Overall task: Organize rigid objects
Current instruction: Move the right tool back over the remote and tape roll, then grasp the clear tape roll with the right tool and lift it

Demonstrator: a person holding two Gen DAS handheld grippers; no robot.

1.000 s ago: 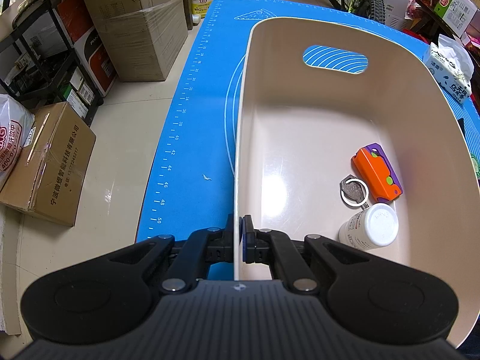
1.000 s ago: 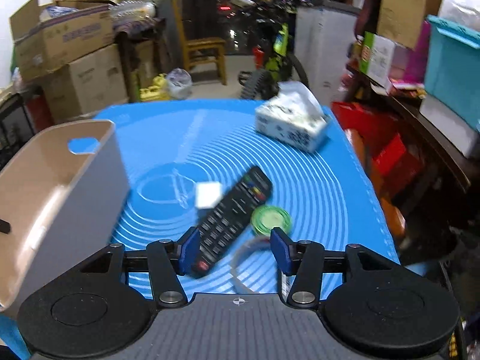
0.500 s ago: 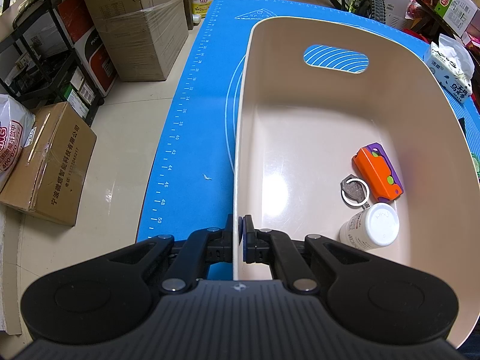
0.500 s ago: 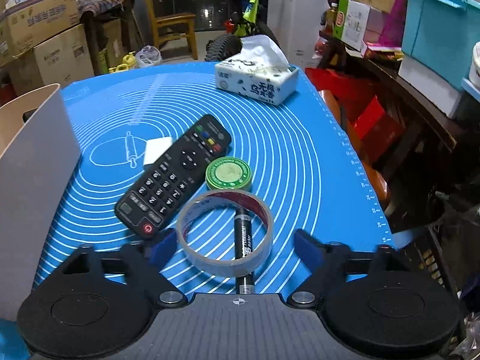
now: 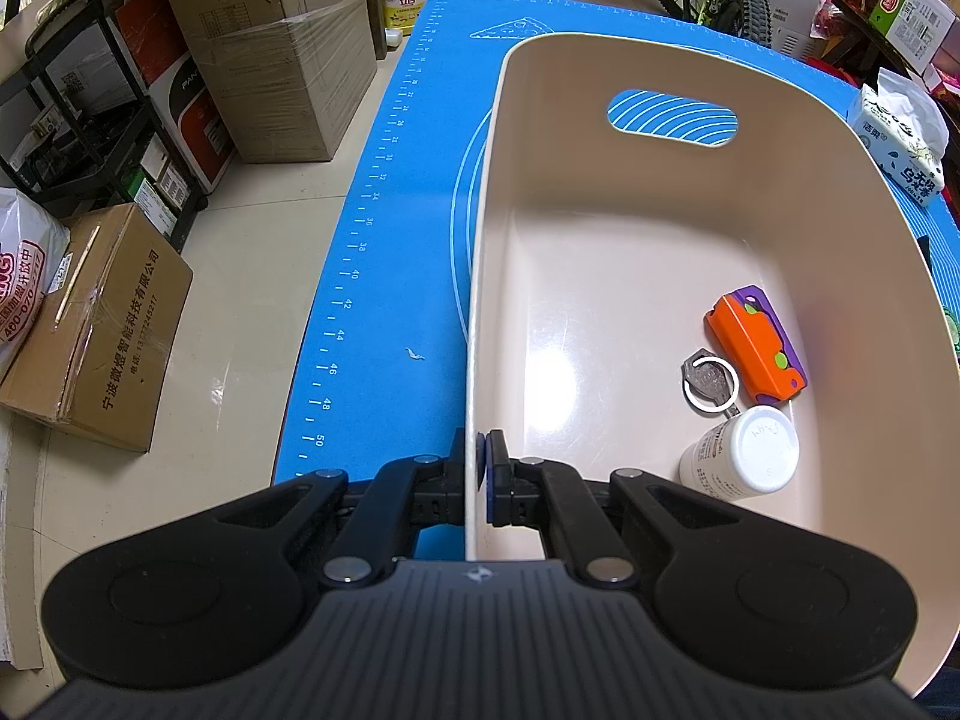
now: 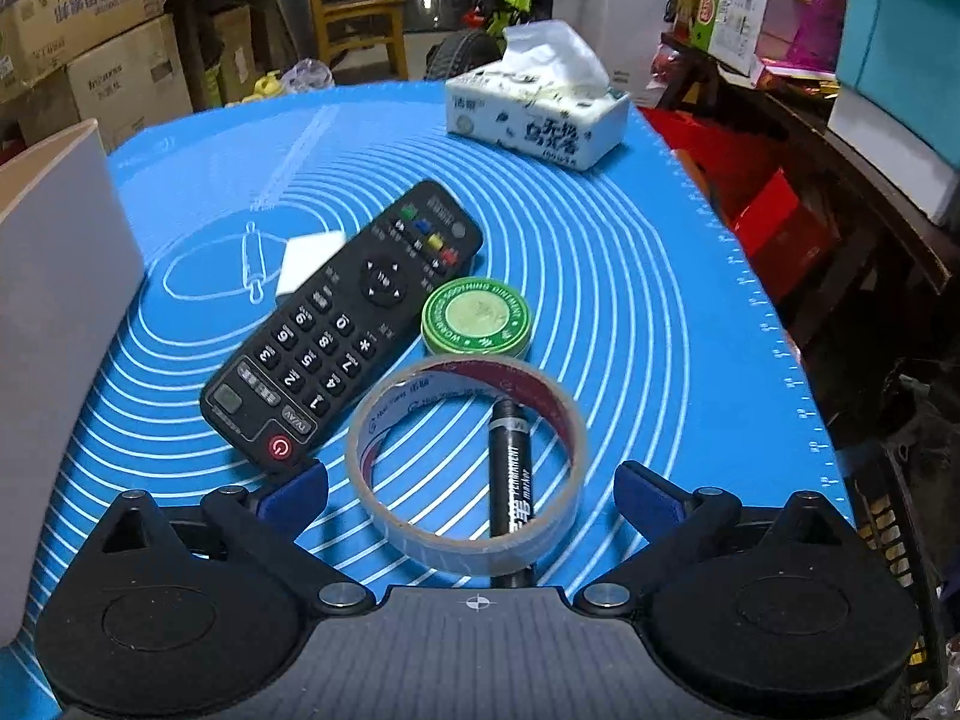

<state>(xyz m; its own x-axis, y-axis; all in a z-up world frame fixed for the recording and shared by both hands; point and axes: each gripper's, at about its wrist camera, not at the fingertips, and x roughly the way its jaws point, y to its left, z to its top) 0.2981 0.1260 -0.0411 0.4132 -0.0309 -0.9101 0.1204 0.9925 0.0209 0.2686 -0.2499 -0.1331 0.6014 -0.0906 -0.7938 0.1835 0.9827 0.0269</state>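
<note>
My left gripper [image 5: 478, 468] is shut on the left rim of the beige plastic bin [image 5: 480, 240]. In the bin lie an orange and purple toy [image 5: 757, 346], a key with a ring [image 5: 708, 381] and a white bottle [image 5: 744, 461]. My right gripper [image 6: 471, 495] is open wide, low over the blue mat [image 6: 630, 276], with its fingers either side of a tape roll [image 6: 468, 450]. A black marker [image 6: 510, 474] lies inside and under the roll. A black remote [image 6: 342, 324] and a green tin [image 6: 476, 318] lie just beyond.
A tissue pack [image 6: 534, 108] sits at the mat's far end. A white card [image 6: 309, 261] lies partly under the remote. The bin's wall [image 6: 54, 324] stands at the left of the right wrist view. Boxes [image 5: 102, 324] and shelves crowd the floor beside the table.
My right gripper has opened wider and moved forward and down toward the tape roll, which now sits between its fingers. The left gripper and bin have not moved.
</note>
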